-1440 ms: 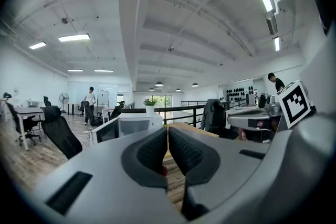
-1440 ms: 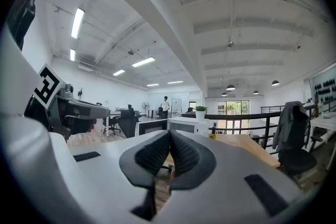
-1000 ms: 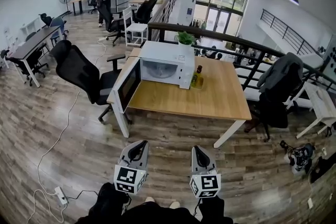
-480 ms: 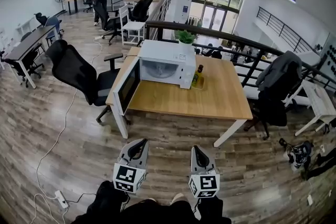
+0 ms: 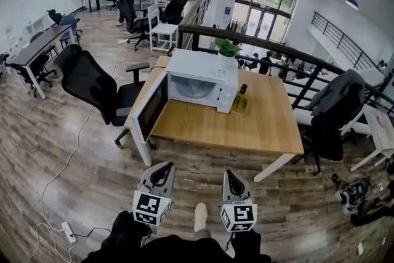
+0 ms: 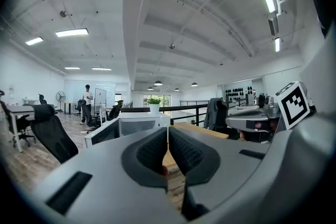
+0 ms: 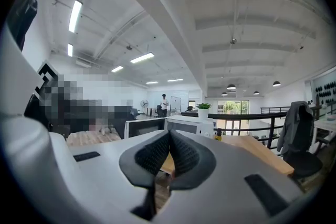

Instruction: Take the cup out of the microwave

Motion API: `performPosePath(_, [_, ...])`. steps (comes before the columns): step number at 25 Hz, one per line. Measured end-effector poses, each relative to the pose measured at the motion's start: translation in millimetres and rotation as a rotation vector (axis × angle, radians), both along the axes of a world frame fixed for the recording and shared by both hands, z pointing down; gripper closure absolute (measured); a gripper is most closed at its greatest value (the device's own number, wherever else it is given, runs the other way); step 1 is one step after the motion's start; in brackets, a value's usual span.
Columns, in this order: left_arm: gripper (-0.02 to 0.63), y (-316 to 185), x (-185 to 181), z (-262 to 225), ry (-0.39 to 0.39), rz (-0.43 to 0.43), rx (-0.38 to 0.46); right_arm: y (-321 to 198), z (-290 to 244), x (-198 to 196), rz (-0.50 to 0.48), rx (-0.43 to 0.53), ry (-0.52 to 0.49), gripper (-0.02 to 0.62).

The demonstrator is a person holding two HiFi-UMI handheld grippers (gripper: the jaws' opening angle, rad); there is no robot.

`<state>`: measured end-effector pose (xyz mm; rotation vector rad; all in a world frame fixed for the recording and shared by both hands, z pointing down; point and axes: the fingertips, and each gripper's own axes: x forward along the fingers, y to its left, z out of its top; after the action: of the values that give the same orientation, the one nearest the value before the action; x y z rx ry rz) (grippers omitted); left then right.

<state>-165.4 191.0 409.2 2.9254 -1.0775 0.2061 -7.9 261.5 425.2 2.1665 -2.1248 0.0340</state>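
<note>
Microwave [image 5: 203,68] faces the person, door [image 5: 151,109] open leftward.

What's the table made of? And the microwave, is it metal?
Table: the top looks like wood or wood-look laminate, matte, with tan grain streaks. Microwave: smooth white shell, probably painted metal or plastic; I can't tell which. Its open door has a dark, glassy-looking window.

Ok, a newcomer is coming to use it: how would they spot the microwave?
Go to the wooden table beside the black railing. On its far side stands the microwave, the only white box there, its dark door swung open leftward.
</note>
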Motion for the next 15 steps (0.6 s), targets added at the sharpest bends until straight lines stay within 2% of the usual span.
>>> performPosePath(15, [0.578, -135.5, 96.3, -2.8, -0.004, -0.127, -0.011, -154.7, 3.1, 102.9, -0.134, -0.024, -0.027, 0.580])
